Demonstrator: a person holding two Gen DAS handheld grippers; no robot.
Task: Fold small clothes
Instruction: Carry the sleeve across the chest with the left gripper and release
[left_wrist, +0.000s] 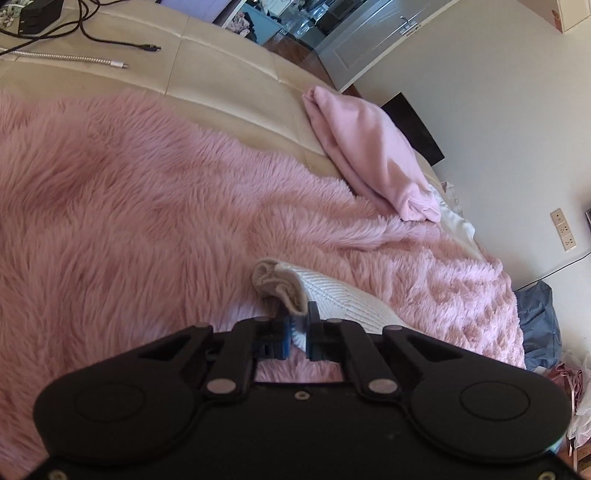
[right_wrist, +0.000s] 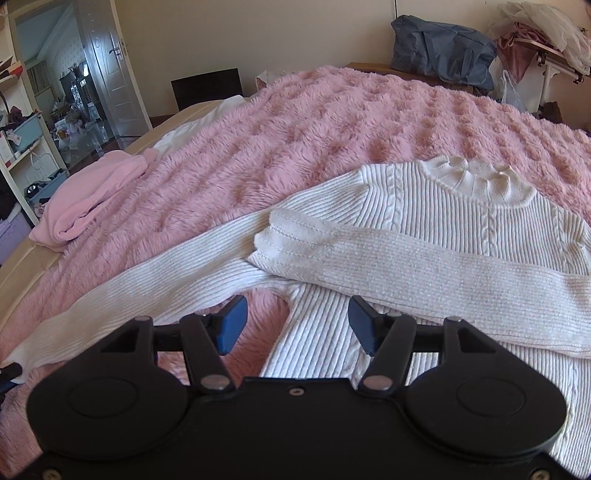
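sweater (right_wrist: 461, 229), white ribbed knit, lies flat on the pink fur blanket (right_wrist: 332, 122), filling the centre and right of the right wrist frame, collar toward the upper right. 1 sleeve is already folded across the chest, its cuff (right_wrist: 280, 229) at frame centre. the other sleeve (right_wrist: 129, 291) is unfolded; its long axis runs from the shoulder at centre down to the lower left edge of the frame.

left claw (left_wrist: 297, 325): jaws nearly closed, pinching the cuff end (left_wrist: 280, 284) of that long sleeve, which bunches just above the fingertips at lower centre of the left wrist frame. this hand is the nearer to the loose sleeve, so the fold across the body looks like its job.

right claw (right_wrist: 293, 325): jaws wide apart, holding nothing, hovering low over the sweater's side hem area and a patch of blanket; contact cannot be told.

pink folded garment (left_wrist: 373, 155) sits well apart, upper right of the left frame, at the blanket edge.
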